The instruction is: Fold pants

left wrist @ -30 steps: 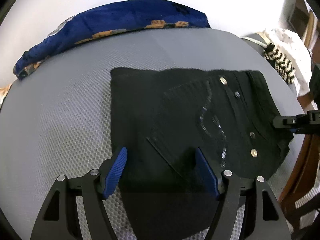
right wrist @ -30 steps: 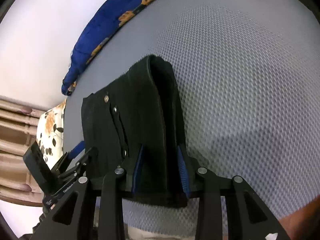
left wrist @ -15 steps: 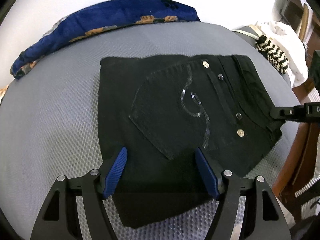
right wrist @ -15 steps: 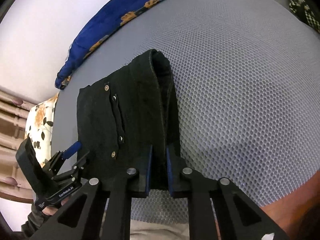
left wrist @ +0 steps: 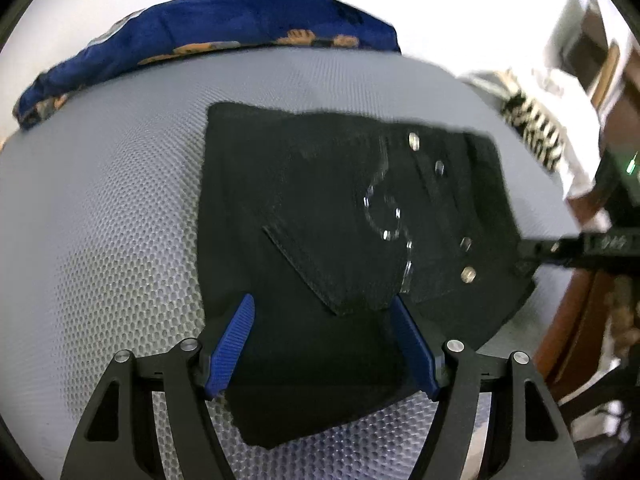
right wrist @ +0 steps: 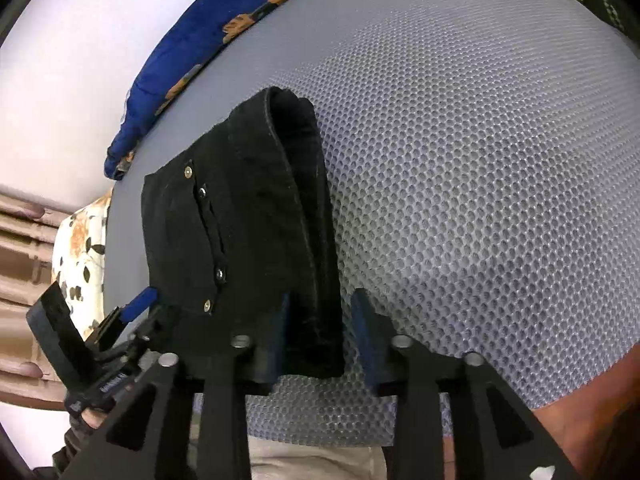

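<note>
Both tongs at folded pants (left wrist: 344, 216): my left gripper (left wrist: 326, 350) spread wide, steadying; my right gripper (right wrist: 320, 336) opening, releasing waistband edge.

One pair of folded black pants (left wrist: 340, 216), bearing four metal studs (left wrist: 468, 274) and one stitched back pocket (left wrist: 332, 248), lies ahead of the tongs. Two grippers are in use: the left gripper (left wrist: 326, 344) and the right gripper (right wrist: 320, 332). One grey mesh surface (left wrist: 100, 220) extends beneath them; one blue patterned cushion (left wrist: 208, 36) lies beyond.
</note>
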The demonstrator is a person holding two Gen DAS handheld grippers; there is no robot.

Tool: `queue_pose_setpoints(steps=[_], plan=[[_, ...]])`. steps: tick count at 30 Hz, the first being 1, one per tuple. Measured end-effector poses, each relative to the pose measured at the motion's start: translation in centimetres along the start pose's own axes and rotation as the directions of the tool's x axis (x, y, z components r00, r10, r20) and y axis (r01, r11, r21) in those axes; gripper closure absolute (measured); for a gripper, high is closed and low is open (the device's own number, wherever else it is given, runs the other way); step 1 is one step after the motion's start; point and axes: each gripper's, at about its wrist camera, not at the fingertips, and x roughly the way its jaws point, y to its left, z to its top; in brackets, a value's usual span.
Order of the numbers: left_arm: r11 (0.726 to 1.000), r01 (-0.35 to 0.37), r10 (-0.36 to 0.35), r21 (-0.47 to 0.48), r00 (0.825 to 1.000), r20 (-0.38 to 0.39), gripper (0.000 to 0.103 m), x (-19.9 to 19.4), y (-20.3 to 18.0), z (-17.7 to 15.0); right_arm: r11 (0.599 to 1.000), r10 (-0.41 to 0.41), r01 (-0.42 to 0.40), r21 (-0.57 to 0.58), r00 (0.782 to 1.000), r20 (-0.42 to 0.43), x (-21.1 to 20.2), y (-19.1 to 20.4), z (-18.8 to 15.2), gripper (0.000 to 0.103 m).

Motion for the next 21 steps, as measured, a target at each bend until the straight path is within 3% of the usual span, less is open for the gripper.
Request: queue_pose_setpoints(steps=[3, 5, 10, 21], plan=[[0.997, 0.043, -0.042, -0.068, 0.999, 0.017, 0.032, -0.9, 2.0, 0.7, 0.996, 0.088, -0.088, -0.01, 0.996, -0.03, 0.1, -0.7, 1.0, 0.061], [0.991, 0.055, -0.054, -0.126, 0.998, 0.013, 0.032, -0.9, 3.7, 1.2, 0.995, 0.09, -0.092, -0.039, 0.995, -0.039, 0.3, -0.9, 1.6, 0.047], [0.956, 0.127, -0.134, -0.265, 0.991, -0.01, 0.032, -0.2, 7.0, 1.6, 0.986, 0.156, -0.159, -0.051, 0.986, -0.055, 1.2, -1.6, 2.8, 0.047], [0.937, 0.185, -0.211, -0.295, 0.976, -0.059, 0.032, 2.1, 7.7, 1.5, 0.963, 0.262, -0.267, -0.048, 0.961, -0.089, 1.9, -3.8, 4.5, 0.052]])
